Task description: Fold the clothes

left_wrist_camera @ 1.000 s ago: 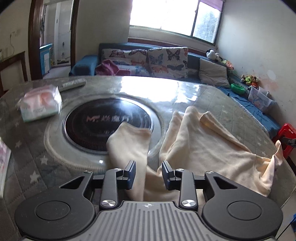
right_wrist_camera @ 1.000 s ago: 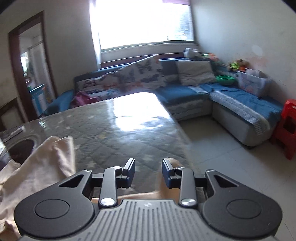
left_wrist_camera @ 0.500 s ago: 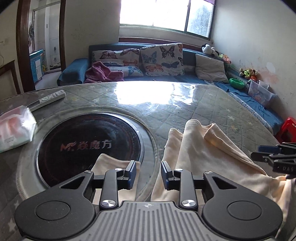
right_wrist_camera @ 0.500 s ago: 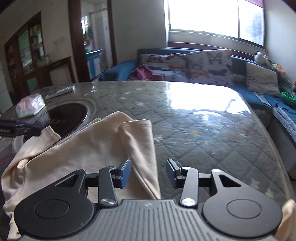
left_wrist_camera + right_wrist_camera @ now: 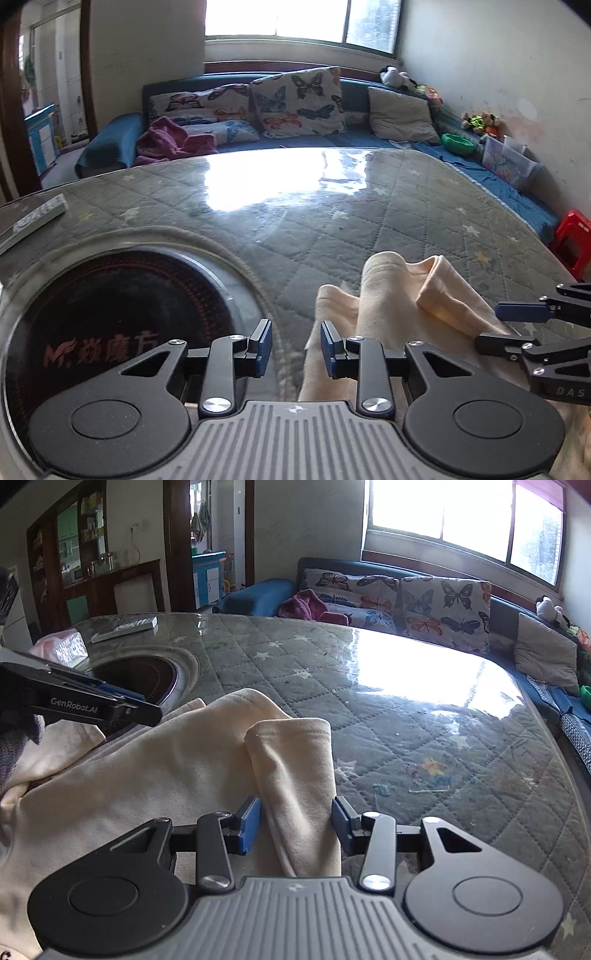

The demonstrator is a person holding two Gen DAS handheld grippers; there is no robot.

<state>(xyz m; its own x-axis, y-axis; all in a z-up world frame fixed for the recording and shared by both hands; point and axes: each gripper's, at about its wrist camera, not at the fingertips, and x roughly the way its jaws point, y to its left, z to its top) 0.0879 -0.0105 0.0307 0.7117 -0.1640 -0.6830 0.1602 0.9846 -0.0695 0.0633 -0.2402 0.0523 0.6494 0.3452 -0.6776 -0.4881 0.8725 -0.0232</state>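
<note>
A cream garment (image 5: 166, 768) lies crumpled on the quilted table (image 5: 406, 716). One sleeve (image 5: 295, 753) points away from me. My right gripper (image 5: 295, 823) is open, and that sleeve lies between its spread blue pads without being pinched. In the left wrist view the garment (image 5: 391, 306) sits to the right of my left gripper (image 5: 294, 347). That gripper is open, with its right pad at the cloth's left edge. The right gripper (image 5: 511, 326) enters from the right over the cloth. The left gripper (image 5: 140, 709) shows at the left of the right wrist view.
A round black cooktop (image 5: 110, 325) is set into the table on the left. Beyond it lie a remote (image 5: 33, 218) and a tissue pack (image 5: 62, 648). A blue sofa (image 5: 110, 144) with butterfly cushions lines the far wall. A red stool (image 5: 572, 236) stands past the table's right edge.
The right gripper swung left from facing the sofa toward the garment and opened wider around the sleeve. The left gripper shifted, so the cloth now lies to its right.
</note>
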